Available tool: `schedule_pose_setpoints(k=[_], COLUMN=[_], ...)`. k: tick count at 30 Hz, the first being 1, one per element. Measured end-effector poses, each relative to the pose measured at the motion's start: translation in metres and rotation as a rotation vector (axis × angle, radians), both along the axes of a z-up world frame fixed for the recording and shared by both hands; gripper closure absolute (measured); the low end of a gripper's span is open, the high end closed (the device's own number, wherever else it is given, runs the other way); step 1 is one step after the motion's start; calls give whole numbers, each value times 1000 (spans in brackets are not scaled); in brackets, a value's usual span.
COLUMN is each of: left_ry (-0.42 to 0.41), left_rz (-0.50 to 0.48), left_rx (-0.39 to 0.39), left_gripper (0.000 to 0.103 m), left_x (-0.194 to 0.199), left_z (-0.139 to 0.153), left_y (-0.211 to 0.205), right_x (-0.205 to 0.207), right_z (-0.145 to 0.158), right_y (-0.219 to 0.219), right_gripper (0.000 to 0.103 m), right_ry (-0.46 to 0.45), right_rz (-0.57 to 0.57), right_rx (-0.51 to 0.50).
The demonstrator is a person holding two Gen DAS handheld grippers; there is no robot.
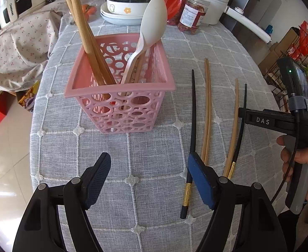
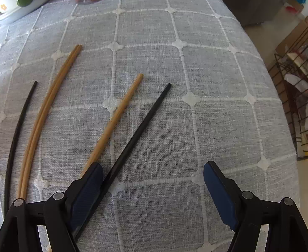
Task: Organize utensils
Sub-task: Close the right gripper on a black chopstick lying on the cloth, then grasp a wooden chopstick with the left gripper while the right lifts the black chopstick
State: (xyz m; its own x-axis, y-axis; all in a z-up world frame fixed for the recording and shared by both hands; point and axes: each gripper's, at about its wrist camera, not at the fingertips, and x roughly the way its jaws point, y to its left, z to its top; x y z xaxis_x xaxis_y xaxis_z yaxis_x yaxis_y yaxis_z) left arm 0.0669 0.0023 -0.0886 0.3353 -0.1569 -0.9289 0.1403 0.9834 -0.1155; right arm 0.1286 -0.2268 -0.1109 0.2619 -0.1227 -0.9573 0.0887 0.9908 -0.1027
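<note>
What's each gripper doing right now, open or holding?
Left gripper: open, empty, short of the pink basket.
Right gripper: open, holding nothing, a black chopstick between its fingers.

Grey checked tablecloth (image 2: 154, 126), pale tiled floor (image 1: 5, 142), wire rack (image 2: 300, 105).

Grey woven tablecloth with a white stitched grid (image 1: 154, 147) over the table. Pink perforated plastic basket (image 1: 120, 105) standing mid-table. Toward the right edge, lying flat: a black chopstick with a gold band (image 1: 192, 126), a touching pair of bamboo chopsticks (image 1: 207, 109), a single bamboo chopstick (image 2: 114, 119), a second black chopstick (image 2: 137, 128). Along the far edge: stacked white ceramic dishes (image 1: 120, 16), clear plastic jars of red contents (image 1: 192, 14).
</note>
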Motion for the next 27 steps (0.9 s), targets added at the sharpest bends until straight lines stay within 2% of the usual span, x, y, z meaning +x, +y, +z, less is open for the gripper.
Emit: schedule_pose_setpoints(k=[4,5,7,8,9,10,11,14,19,21,23,27], left_ry=[-1,0,-3,-7,-13,-20,-24,-25,-13,-12,-5,31], left_rz=[-13,-16,-30,-41,-53,-65,-77,-117,-179,-201,-223,-211], left_rx=[1,-2,-7,-6,-1,6,11,11,-4,6,18,-36], left_gripper=[25,25,25,25,25,25,25,25,26,35,51,63], left_x=[-2,-4,-6,-8,-10,-12,-14,-18,-14,-9,-1,25], left_z=[1,2,4,6,7,8,8,8,7,6,3,-5], left_y=[-2,-4,-10,-13,-17,-21,-26,-42,-71,-87,-103,-132], right_x=[5,8,12,12,12,14,13,11,-1,-6,-12,-23], right_z=[-2,-3,-1,1,3,3,3,4,14,25,35,49], right_y=[-8,-14,-24,-27,-33,-41,-47,-70,-98,-108,-114,-116], right_gripper=[21,24,36,51,62,68,83,95,98,98,98,98], right_ry=[-11,-16,-30,-33,-38,-40,-39,-31,-45,-71,-87,-102], right_rz=[-24,-28,-42,-56,-66,-70,-78,-122,-168,-164,-155,-106], right_rx=[55,78,100,93,97,108,110,203,315,354,392,443])
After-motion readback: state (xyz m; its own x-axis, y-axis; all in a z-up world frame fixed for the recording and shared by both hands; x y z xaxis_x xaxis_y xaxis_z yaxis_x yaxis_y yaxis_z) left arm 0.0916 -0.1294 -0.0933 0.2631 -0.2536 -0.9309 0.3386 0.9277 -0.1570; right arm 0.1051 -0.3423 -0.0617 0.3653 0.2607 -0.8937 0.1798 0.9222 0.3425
